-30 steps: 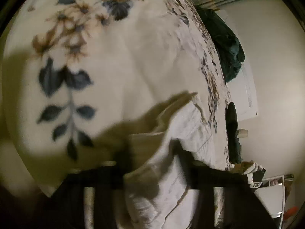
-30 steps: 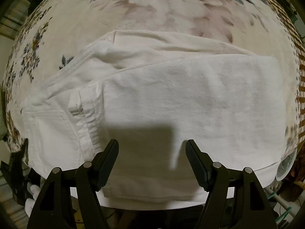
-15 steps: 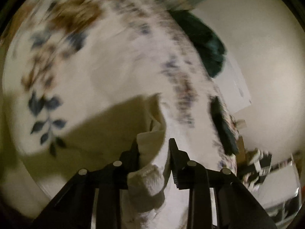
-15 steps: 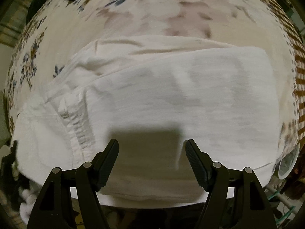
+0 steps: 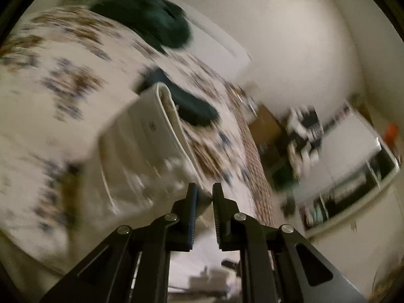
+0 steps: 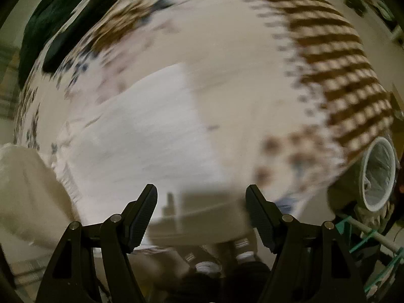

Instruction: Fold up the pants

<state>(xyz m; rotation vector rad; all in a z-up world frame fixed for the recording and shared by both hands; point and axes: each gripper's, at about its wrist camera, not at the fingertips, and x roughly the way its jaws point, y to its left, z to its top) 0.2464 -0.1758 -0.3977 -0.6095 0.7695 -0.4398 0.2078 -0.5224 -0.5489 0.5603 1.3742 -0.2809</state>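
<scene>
Between the fingers, left gripper: nearly closed, pinching a corner of the white pants; fingers pointing along the bed toward the room.
Right gripper: spread wide, holding nothing, hovering over the near edge of the bed, above its own shadow.
Pants, left wrist view: one end lifted off the bedspread, hanging as a folded panel with a rounded fold edge on top; image blurred.
Pants, right wrist view: main part lying flat on the bed as a white rectangle, left of centre; a pale fabric mass at far left, raised.
Floral bedspread: under the pants, with brown checked border on the right.
Dark green clothes: piled at the far end of the bed.
Dark flat garment: just behind the lifted pants.
White bin: beside the bed, at right.
</scene>
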